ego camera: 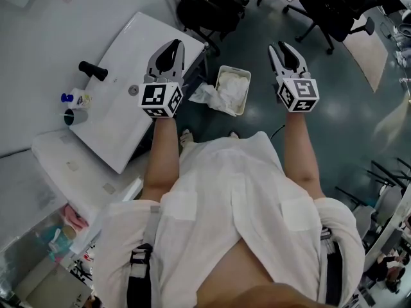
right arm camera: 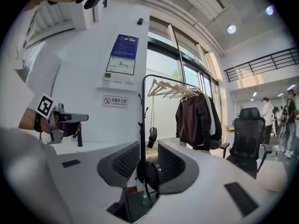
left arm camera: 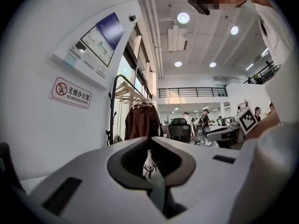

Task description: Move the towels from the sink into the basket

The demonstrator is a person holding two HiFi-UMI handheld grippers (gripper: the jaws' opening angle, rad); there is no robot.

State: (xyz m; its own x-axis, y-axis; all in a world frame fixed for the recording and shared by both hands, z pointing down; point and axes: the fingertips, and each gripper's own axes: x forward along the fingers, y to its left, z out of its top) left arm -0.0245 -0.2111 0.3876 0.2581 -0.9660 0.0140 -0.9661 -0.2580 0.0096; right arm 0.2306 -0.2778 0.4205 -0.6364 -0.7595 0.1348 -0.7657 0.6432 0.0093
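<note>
Past the person's white shirt (ego camera: 225, 191), left tool (ego camera: 173, 43) sits pressed together, right tool (ego camera: 282, 45) slightly spread, both empty; I'd pinch the stray towel (ego camera: 205, 98) beside the basket (ego camera: 234, 68) mid-bunch.

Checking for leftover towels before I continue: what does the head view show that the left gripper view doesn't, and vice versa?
Only the head view: the white sink with its black faucet, no towel visible in it, and the basket on the floor holding white towels, one more towel lying at its left edge. Only the left gripper view: the no-smoking sign and a coat rack with a brown jacket. Both: the left gripper and the right gripper, the latter there only as its marker cube.
</note>
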